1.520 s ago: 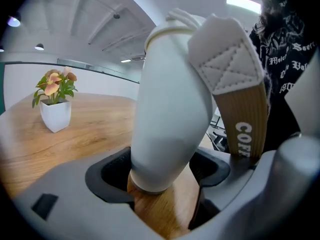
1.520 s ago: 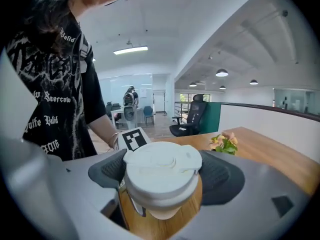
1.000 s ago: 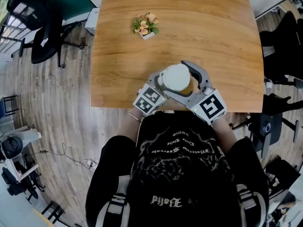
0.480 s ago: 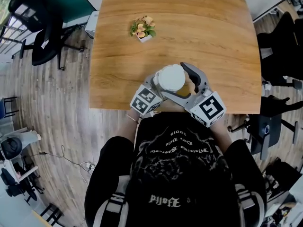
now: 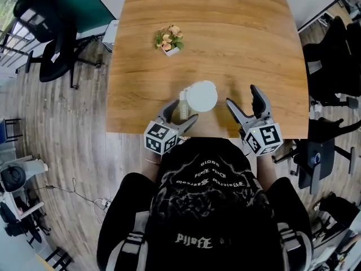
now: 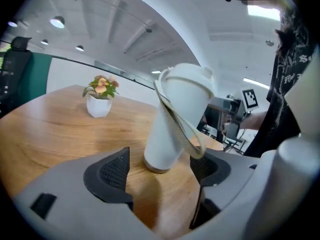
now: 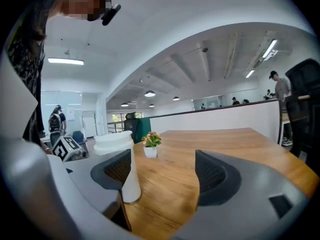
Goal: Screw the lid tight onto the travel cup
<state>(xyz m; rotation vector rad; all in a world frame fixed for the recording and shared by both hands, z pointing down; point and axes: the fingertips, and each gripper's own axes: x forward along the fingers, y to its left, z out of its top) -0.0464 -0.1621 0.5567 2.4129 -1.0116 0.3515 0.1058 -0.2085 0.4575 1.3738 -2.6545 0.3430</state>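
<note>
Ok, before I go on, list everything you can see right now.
table: one, wood, under everything
travel cup: one, white, near the front edge, lid on
carry strap: one, beige, looped on the cup
potted plant: one, white pot, further back
office chairs: several, black, both sides of the table
left gripper: grey, jaws open, cup just ahead, untouched
right gripper: grey, right of the cup, jaws closing on nothing
</note>
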